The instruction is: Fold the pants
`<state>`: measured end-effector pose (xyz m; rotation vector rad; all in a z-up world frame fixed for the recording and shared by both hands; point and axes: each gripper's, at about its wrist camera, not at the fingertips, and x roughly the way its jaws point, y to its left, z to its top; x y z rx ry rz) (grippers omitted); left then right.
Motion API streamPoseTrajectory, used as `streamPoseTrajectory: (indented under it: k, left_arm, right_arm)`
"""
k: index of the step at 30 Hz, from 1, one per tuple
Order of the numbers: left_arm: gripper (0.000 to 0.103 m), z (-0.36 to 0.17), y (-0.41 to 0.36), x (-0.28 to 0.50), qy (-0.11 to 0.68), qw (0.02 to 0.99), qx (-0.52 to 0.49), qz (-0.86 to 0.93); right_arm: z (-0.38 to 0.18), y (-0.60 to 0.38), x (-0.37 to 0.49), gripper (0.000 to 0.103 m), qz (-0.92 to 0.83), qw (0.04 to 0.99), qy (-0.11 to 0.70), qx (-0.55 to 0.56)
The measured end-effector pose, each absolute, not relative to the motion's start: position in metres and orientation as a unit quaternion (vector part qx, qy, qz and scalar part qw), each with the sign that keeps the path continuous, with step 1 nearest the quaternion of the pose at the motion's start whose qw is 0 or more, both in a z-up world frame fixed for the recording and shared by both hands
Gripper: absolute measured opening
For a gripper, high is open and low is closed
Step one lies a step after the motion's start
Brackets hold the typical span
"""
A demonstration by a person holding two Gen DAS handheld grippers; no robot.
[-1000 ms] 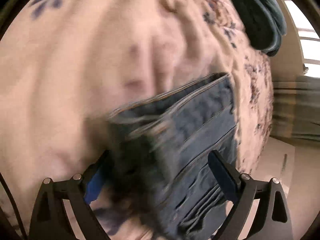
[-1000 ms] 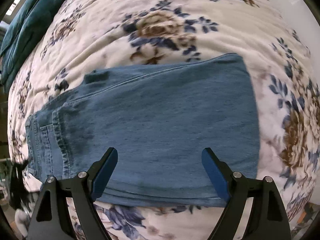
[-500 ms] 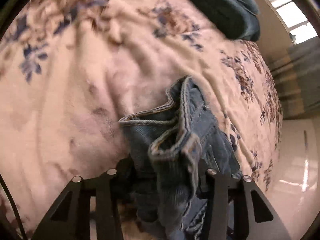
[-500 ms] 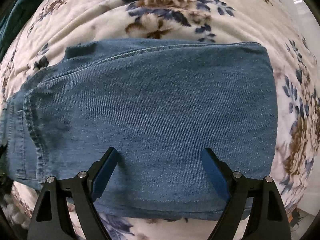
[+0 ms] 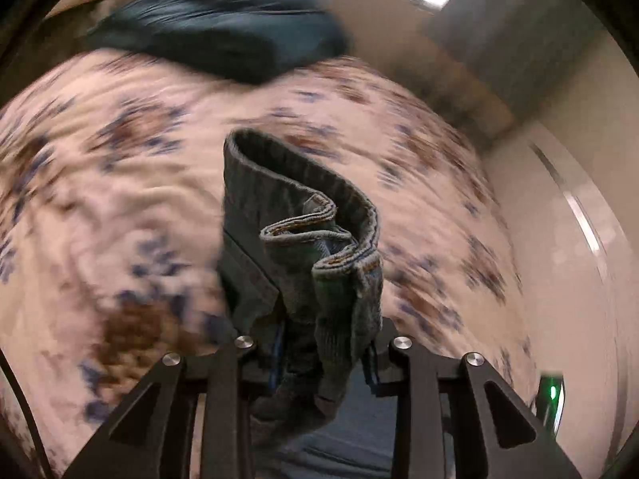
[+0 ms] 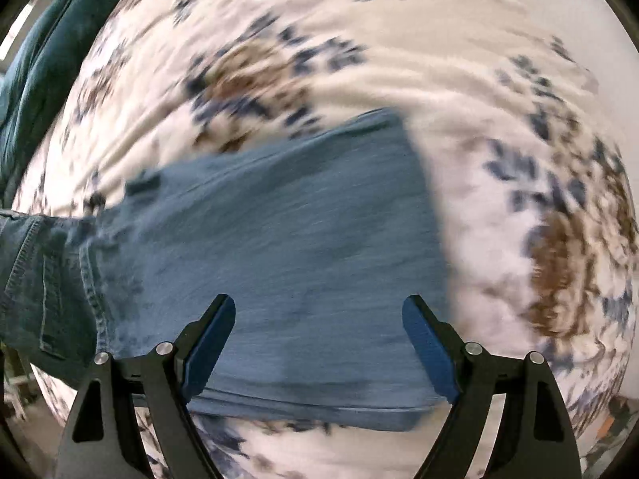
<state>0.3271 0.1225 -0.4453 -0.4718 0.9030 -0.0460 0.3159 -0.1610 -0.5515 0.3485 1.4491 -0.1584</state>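
Observation:
Blue denim pants [image 6: 287, 247] lie across a floral bedspread [image 6: 359, 52], legs folded together, hems to the right, the waist end lifting at the left. My left gripper [image 5: 319, 339] is shut on the bunched waistband [image 5: 319, 235] and holds it up above the bed. My right gripper [image 6: 319, 319] is open and empty, hovering over the leg part near the front edge of the pants.
A dark teal pillow or blanket [image 5: 223, 20] lies at the far end of the bed and also shows in the right wrist view [image 6: 36, 68]. The bed edge and pale floor [image 5: 559, 239] lie to the right in the left wrist view.
My left gripper closed on the waistband and lifted it off the bed. My right gripper stayed open and drew back from the pant legs in the last half second.

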Motion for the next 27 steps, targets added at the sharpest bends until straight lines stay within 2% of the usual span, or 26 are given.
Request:
streamPoseTrajectory:
  k: [4, 10, 14, 16, 17, 19, 20, 21, 24, 27]
  left_arm:
    - [0.026, -0.45, 0.029, 0.327, 0.455, 0.866, -0.178, -0.104]
    - [0.026, -0.52, -0.115, 0.317, 0.532, 0.817, -0.087, -0.207]
    - [0.027, -0.554, -0.146, 0.312, 0.563, 0.797, -0.048, -0.215]
    - [0.034, -0.543, -0.144, 0.311, 0.562, 0.798, -0.048, -0.211]
    - [0.042, -0.534, -0.14, 0.312, 0.568, 0.793, -0.056, -0.213]
    - [0.063, -0.518, -0.133, 0.307, 0.581, 0.778, -0.077, -0.227]
    - [0.084, -0.504, -0.122, 0.302, 0.58, 0.779, -0.085, -0.223]
    - [0.091, -0.499, -0.117, 0.295, 0.575, 0.783, -0.086, -0.22]
    - [0.098, -0.464, -0.079, 0.284, 0.553, 0.805, -0.089, -0.196]
    - [0.101, -0.454, -0.039, 0.289, 0.542, 0.822, -0.084, -0.15]
  right_arm:
    - [-0.539, -0.232, 0.304, 0.088, -0.113, 0.731, 0.645, 0.194]
    - [-0.556, -0.323, 0.271, 0.088, -0.185, 0.707, 0.649, 0.209]
    - [-0.567, -0.362, 0.257, 0.088, -0.202, 0.691, 0.655, 0.229]
    - [-0.567, -0.377, 0.255, 0.088, -0.193, 0.691, 0.653, 0.244]
    - [-0.565, -0.381, 0.257, 0.088, -0.184, 0.693, 0.65, 0.251]
    - [-0.56, -0.387, 0.265, 0.088, -0.153, 0.703, 0.64, 0.27]
    - [-0.557, -0.389, 0.271, 0.088, -0.127, 0.706, 0.635, 0.286]
    - [-0.554, -0.388, 0.277, 0.088, -0.099, 0.708, 0.63, 0.303]
    - [-0.543, -0.371, 0.307, 0.088, -0.016, 0.714, 0.623, 0.319]
    - [-0.553, -0.341, 0.332, 0.088, 0.06, 0.693, 0.642, 0.321]
